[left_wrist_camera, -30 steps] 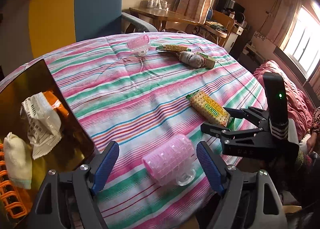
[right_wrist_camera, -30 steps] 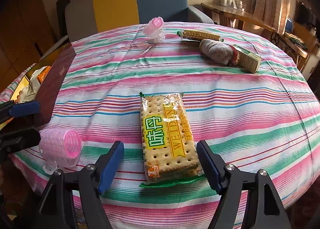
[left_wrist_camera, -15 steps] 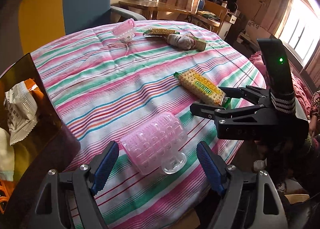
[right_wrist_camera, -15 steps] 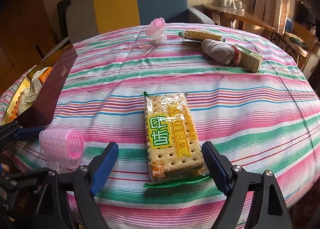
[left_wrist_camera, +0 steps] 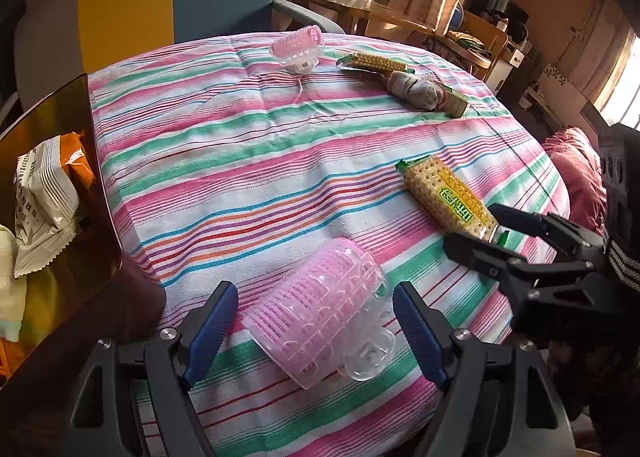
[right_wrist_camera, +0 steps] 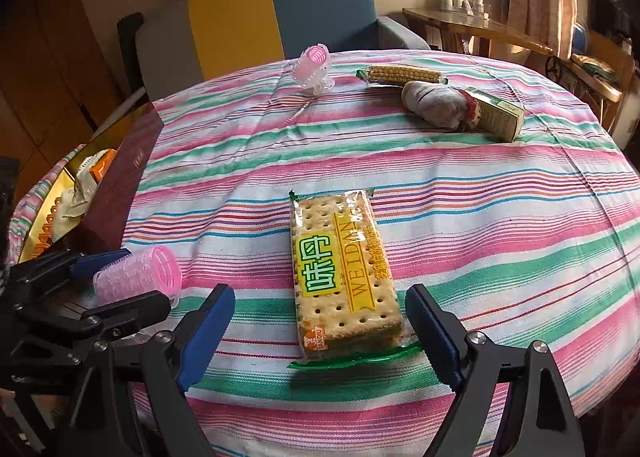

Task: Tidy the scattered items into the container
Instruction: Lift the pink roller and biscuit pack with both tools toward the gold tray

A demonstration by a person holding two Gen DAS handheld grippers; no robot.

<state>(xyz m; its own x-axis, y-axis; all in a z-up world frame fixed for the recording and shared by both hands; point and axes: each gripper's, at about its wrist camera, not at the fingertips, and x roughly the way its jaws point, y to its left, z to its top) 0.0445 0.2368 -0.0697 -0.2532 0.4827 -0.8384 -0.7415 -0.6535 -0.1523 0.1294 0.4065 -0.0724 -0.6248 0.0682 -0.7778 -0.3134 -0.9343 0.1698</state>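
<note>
Where the striped tablecloth [left_wrist_camera: 248, 161] runs out at the left edge of the round table stands the container [left_wrist_camera: 96, 193], an open box with dark maroon outer walls and a glossy golden lining. Contents, as far as the walls allow: one white crinkle-edged sachet [left_wrist_camera: 44, 197] printed with small text, one orange packet [left_wrist_camera: 78, 159] behind it, a pale yellowish cloth-like item [left_wrist_camera: 10, 297] at the near corner, and an orange ribbed piece [right_wrist_camera: 46, 231] along the far side; whatever lies deeper cannot be made out. Outside the box, on the cloth: a pink hair roller [left_wrist_camera: 320, 313] lying on its side between the blue pads of the left gripper [left_wrist_camera: 316, 337], whose jaws stand wide with a gap at each side, touching nothing; a cracker packet [right_wrist_camera: 344, 269] with yellow-green label, flat on the cloth, its near end between the pads of the right gripper [right_wrist_camera: 320, 327] — those jaws are opening, clear of the wrapper. Farther back: a second pink roller [right_wrist_camera: 312, 69], a corn-print snack bar [right_wrist_camera: 404, 74], a grey rolled sock [right_wrist_camera: 436, 103] and a small green carton [right_wrist_camera: 496, 117] touching it — all well apart from the box.
</note>
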